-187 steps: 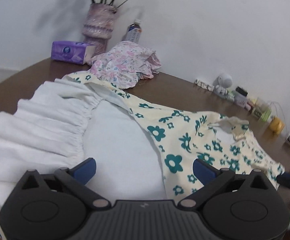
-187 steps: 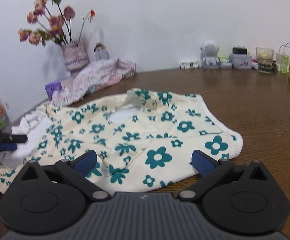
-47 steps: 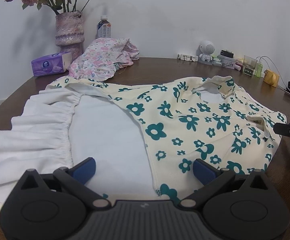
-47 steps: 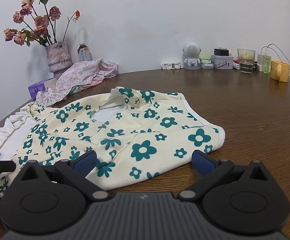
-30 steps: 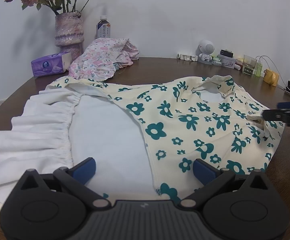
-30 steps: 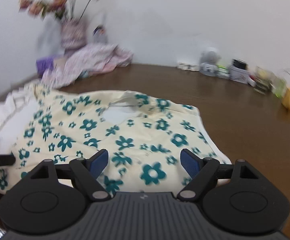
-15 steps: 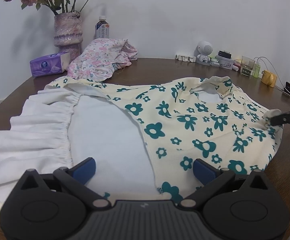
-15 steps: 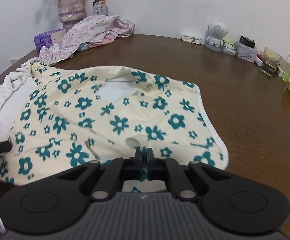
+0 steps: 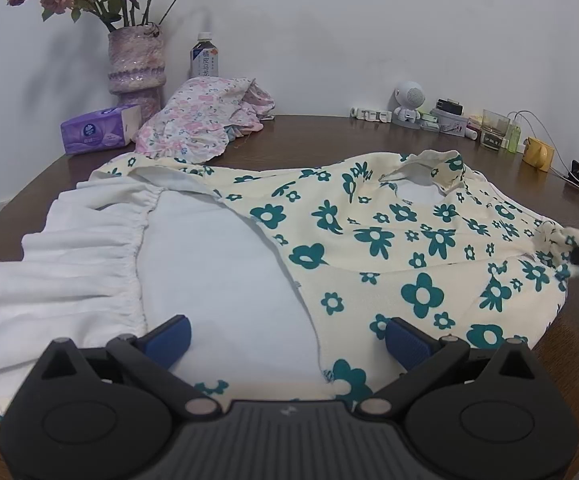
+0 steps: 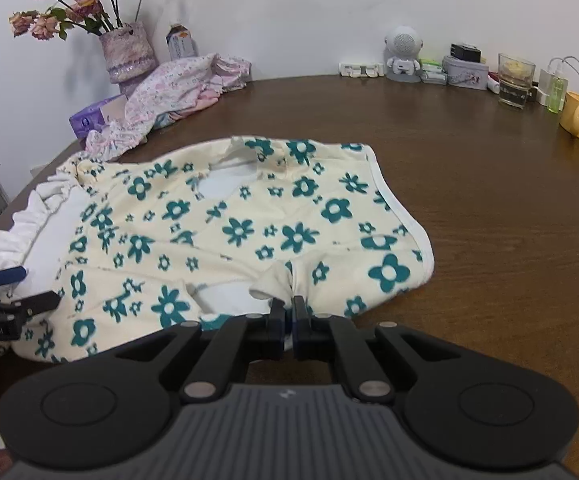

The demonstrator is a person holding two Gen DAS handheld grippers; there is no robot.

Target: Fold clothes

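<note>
Floral dress [image 10: 249,224] edge being pinched between right gripper [image 10: 288,308] fingers — left gripper [image 9: 285,334] spread wide above it.

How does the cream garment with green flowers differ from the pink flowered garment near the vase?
The cream garment has large teal flowers; the pink garment has small pink ones. The cream garment lies spread flat mid-table; the pink garment sits bunched beside the vase. The right gripper pinches the cream garment's edge; nothing holds the pink garment. Both rest on the table.
</note>
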